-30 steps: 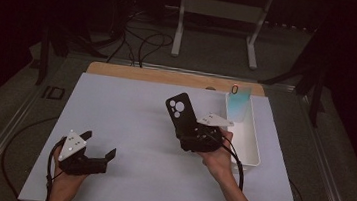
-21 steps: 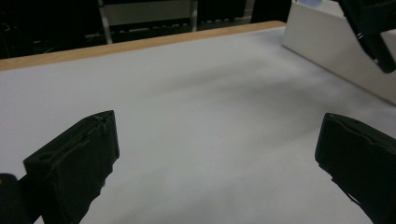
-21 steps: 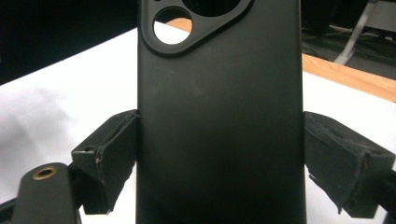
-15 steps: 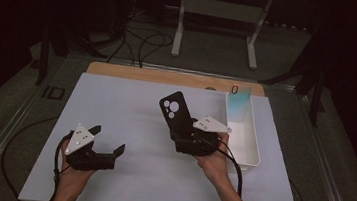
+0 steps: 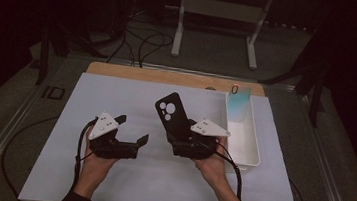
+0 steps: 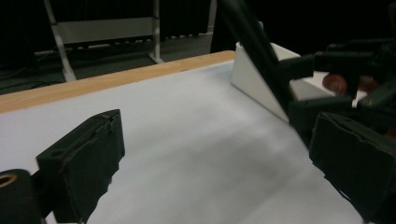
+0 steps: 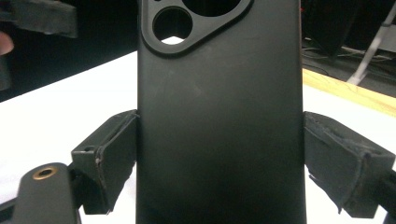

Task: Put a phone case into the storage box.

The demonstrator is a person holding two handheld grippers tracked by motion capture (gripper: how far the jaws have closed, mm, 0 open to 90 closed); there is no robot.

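Note:
A black phone case (image 5: 172, 116) with camera cutouts stands up from my right gripper (image 5: 180, 142), which is shut on its lower end near the middle of the white mat. In the right gripper view the black phone case (image 7: 219, 107) sits squeezed between the two pads (image 7: 108, 154), cutouts at the top. My left gripper (image 5: 132, 130) is held open just left of it, jaws pointing toward the right gripper, nothing between them. In the left gripper view my left gripper (image 6: 224, 163) has its jaws wide apart over bare mat, and the case's edge (image 6: 254, 42) rises at the upper right.
A white rectangular tray (image 5: 243, 137) lies right of the right hand, with a pale teal phone-shaped item (image 5: 239, 107) leaning at its far end. A wooden strip (image 5: 169, 77) borders the mat's far edge. Cables and a metal stand (image 5: 218, 14) sit on the floor beyond.
The right gripper has carried the case leftward and slightly nearer. The left gripper has moved right and up toward it, staying open.

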